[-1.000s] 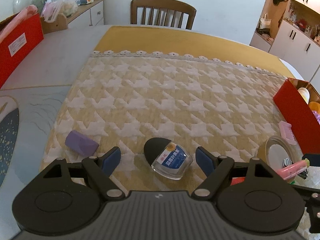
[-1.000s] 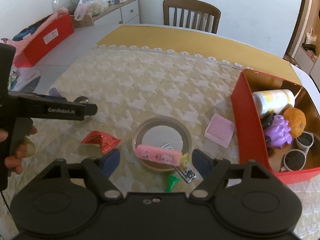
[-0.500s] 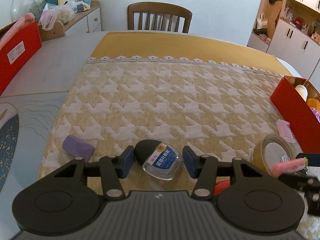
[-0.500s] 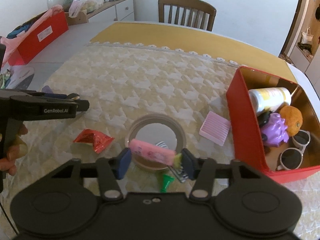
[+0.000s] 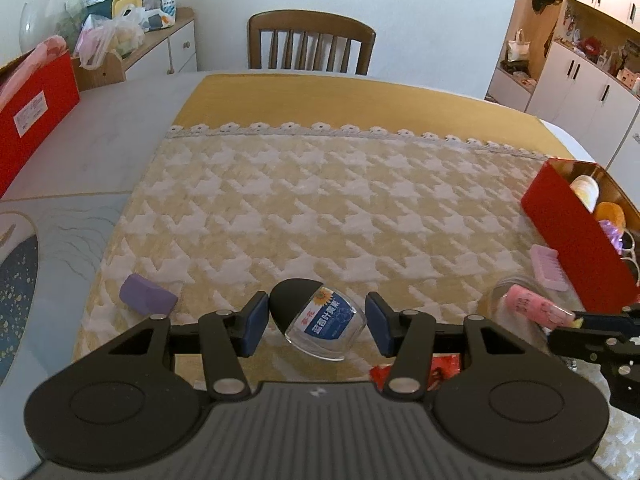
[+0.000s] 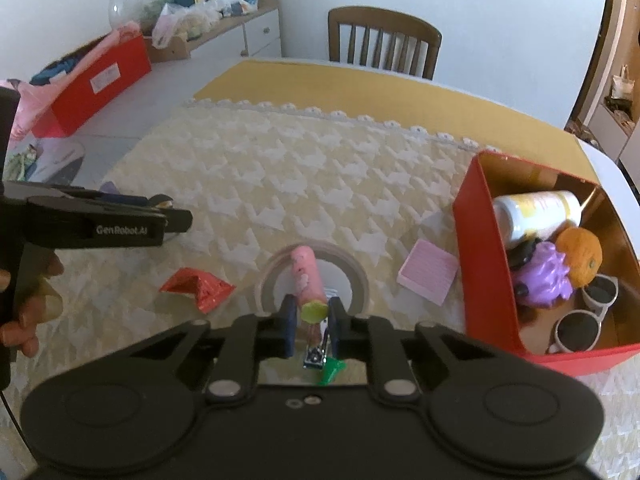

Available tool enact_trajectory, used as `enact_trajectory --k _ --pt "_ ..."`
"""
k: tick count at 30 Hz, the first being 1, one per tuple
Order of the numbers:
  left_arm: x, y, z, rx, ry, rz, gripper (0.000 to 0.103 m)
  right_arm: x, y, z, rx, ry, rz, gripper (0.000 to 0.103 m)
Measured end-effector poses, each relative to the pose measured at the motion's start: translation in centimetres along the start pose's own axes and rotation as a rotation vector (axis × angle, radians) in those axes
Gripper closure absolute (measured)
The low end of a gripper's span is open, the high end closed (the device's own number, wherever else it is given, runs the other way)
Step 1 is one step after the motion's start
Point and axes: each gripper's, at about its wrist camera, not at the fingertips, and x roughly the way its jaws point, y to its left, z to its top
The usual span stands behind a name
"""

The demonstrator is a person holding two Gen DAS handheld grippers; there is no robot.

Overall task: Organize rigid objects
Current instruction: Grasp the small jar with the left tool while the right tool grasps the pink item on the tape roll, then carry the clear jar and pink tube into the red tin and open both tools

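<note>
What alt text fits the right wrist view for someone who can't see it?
The right gripper is shut on a pink tube, above a round mirror on the patterned tablecloth. A red box of sorted items sits to the right, and the left gripper reaches in from the left.

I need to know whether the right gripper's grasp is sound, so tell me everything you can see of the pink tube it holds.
The pink tube is a slim cylinder, plastic by its look, with small printed figures and a yellow-green end cap. The right gripper is shut on it at the cap end. Its body points away from the camera, over the round mirror, apparently lifted. In the left wrist view it juts out tilted.
</note>
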Motion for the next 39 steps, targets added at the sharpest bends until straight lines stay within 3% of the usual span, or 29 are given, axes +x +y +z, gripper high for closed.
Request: enact_trajectory --k 18,28,39 --pt "-4.2 -5.3 2.3 0.04 -0.027 -0.054 0.051 -4.9 -3.5 0.7 0.089 -0.138 -0.017 0.089" --pt "-6.1 -10.6 3.9 0.086 -0.085 -0.122 0.051 -7.5 -7.7 0.2 0.142 -0.2 -0.047 0.089" --pt "-5.6 -17.4 5.3 0.133 -0.109 -0.169 0.051 -9.2 -13.5 -1.3 0.19 -0.226 -0.093 0.089"
